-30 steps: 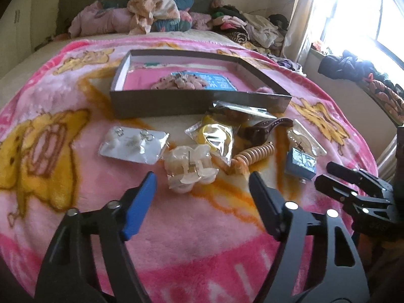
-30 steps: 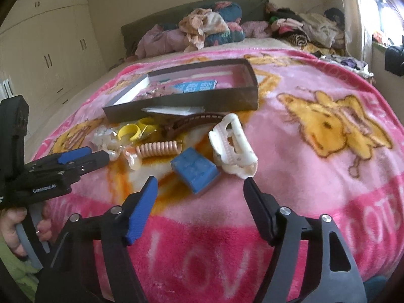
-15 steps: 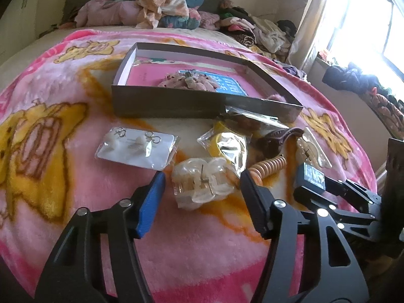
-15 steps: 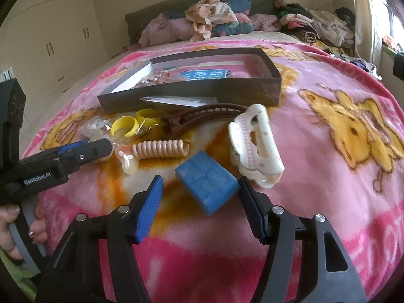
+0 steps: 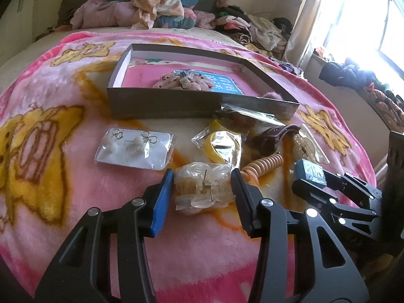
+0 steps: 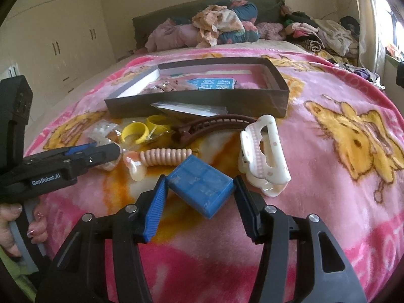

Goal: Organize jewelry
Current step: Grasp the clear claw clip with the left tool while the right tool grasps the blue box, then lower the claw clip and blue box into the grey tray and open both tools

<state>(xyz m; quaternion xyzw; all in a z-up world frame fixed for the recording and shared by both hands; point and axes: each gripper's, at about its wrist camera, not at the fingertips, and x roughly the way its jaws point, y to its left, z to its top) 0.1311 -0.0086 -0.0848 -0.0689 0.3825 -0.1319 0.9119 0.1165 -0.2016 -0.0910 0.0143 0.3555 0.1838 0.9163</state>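
2 tongs low over blanket, both apart: left tongs straddle clear claw clip, right tongs straddle blue box.

Left gripper spread wide, low; right gripper likewise.

Between the left jaws sits a clear glossy plastic claw clip with a thin metal spring, resting on a fluffy pink-and-yellow fleece blanket of matt, napped cloth. Beyond the left jaws, a shiny cellophane packet of earrings on a white card shows metal wires, and a crinkled glossy bag holding a yellow plastic ring lies to its right. Between the right jaws lies a smooth, scuffed blue plastic case. Beside it, right of those jaws, a glossy white plastic claw clip; ahead, a matt brown plastic banana clip, a ribbed peach plastic coil tie, and a dull grey cardboard box lid.
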